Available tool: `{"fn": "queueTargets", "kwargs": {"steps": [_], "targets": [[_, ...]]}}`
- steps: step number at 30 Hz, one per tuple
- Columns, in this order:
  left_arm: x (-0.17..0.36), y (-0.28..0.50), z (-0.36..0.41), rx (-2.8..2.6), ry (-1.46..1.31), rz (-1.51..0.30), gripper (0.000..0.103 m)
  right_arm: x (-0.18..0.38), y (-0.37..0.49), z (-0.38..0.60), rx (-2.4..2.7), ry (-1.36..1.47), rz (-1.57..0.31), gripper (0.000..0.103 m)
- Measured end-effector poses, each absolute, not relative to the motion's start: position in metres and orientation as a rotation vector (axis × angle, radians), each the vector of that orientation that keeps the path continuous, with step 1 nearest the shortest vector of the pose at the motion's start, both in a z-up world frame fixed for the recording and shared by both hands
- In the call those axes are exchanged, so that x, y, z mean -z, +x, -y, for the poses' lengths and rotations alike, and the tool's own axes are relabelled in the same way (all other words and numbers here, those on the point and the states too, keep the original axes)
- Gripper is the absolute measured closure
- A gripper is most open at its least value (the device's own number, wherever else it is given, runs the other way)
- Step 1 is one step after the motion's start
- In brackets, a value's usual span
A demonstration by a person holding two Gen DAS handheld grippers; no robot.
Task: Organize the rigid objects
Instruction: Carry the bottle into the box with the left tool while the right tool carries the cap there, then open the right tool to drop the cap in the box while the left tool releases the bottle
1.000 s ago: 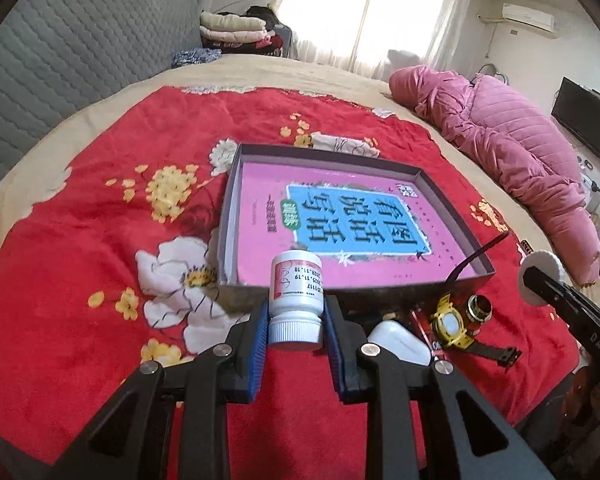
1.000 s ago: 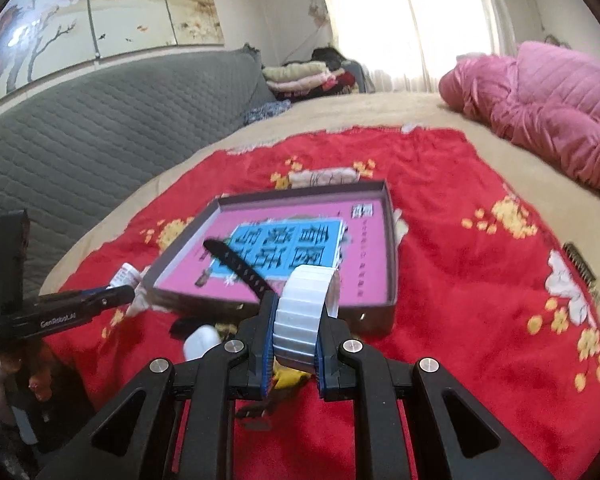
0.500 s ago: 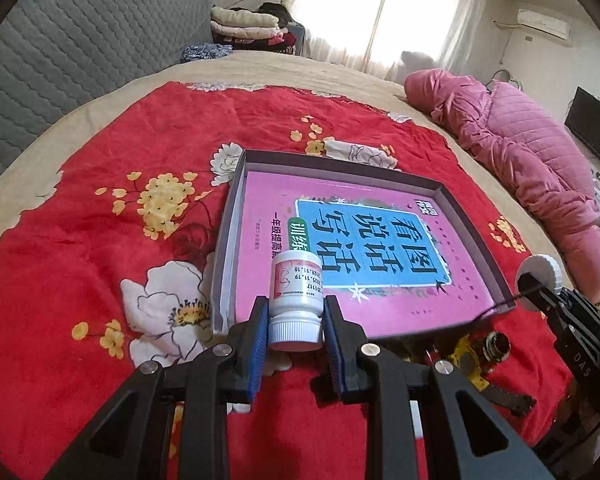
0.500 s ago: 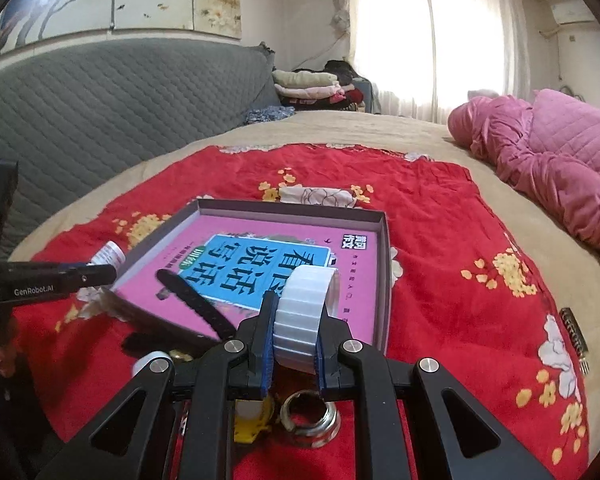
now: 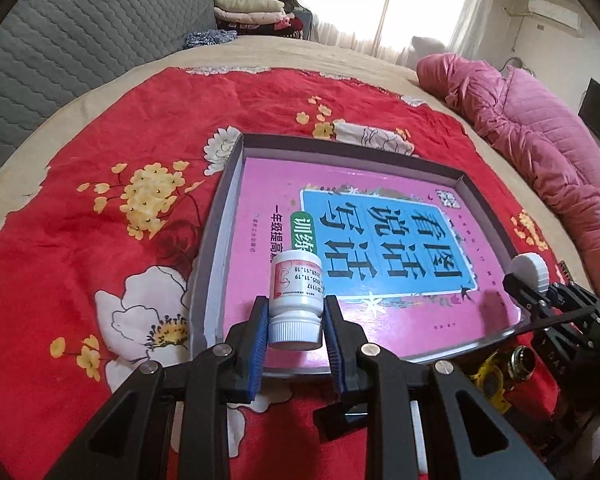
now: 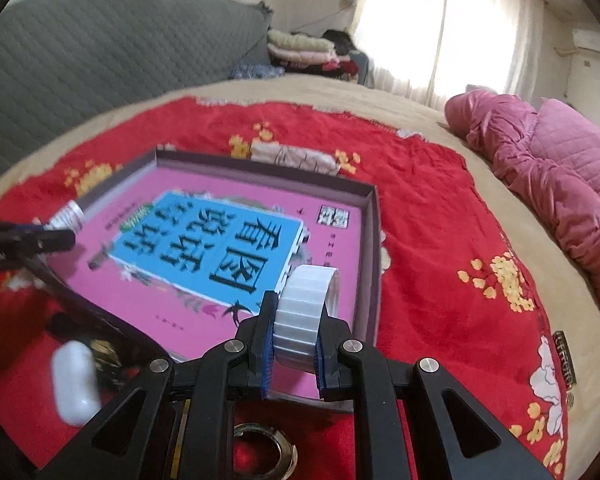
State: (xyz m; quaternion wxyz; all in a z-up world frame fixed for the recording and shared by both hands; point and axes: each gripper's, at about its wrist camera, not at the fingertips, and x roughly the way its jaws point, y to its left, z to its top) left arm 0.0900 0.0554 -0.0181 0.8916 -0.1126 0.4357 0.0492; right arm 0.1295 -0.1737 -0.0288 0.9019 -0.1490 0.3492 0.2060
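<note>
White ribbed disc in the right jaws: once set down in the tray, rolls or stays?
The white ribbed disc is round and held on edge, so it would probably roll if released that way. It looks rigid; the ribs likely help grip. Laid flat on the book, it should stay.

Red bedspread (image 5: 100, 184), printed with yellow blossom clusters and white flowers. Grey box tray (image 5: 216, 240); inside, pink book (image 5: 380, 320) with blue title panel, black characters. White pill bottle (image 5: 296, 292), red-marked label, white ribbed cap. White ribbed roll (image 6: 306, 312). Black left tool (image 5: 296, 328) and right tool (image 6: 292, 348), blue pads. Pink quilted jacket (image 5: 540, 140). Grey quilted headboard (image 5: 60, 40). Yellow watch (image 5: 488, 384).
</note>
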Motion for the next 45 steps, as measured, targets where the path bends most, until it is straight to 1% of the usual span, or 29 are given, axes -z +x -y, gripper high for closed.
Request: {"fn": "queueTargets", "kwargs": {"steps": [13,17,25,27,41,43,44,45], "targets": [[0.029,0.102,-0.052,-0.115,-0.216,-0.949,0.076,0.034,0.138,0.174,-0.477,-0.248,-0.774,0.086],[0.031,0.104,-0.050,-0.119,-0.205,-0.961,0.076,0.031,0.137,0.174,-0.520,-0.208,-0.774,0.081],[0.032,0.105,-0.051,-0.124,-0.197,-0.968,0.076,0.032,0.142,0.181,-0.552,-0.110,-0.814,0.077],[0.032,0.105,-0.050,-0.122,-0.196,-0.971,0.076,0.031,0.144,0.186,-0.556,-0.067,-0.817,0.071],[0.032,0.103,-0.050,-0.133,-0.172,-0.984,0.076,0.018,0.151,0.218,-0.509,0.094,-0.785,0.070],[0.032,0.103,-0.050,-0.137,-0.164,-0.986,0.076,0.018,0.153,0.222,-0.502,0.109,-0.787,0.067],[0.032,0.103,-0.050,-0.140,-0.160,-0.987,0.076,0.018,0.153,0.224,-0.497,0.116,-0.786,0.058],[0.032,0.103,-0.050,-0.142,-0.158,-0.987,0.076,0.017,0.153,0.225,-0.495,0.121,-0.784,0.052]]}}
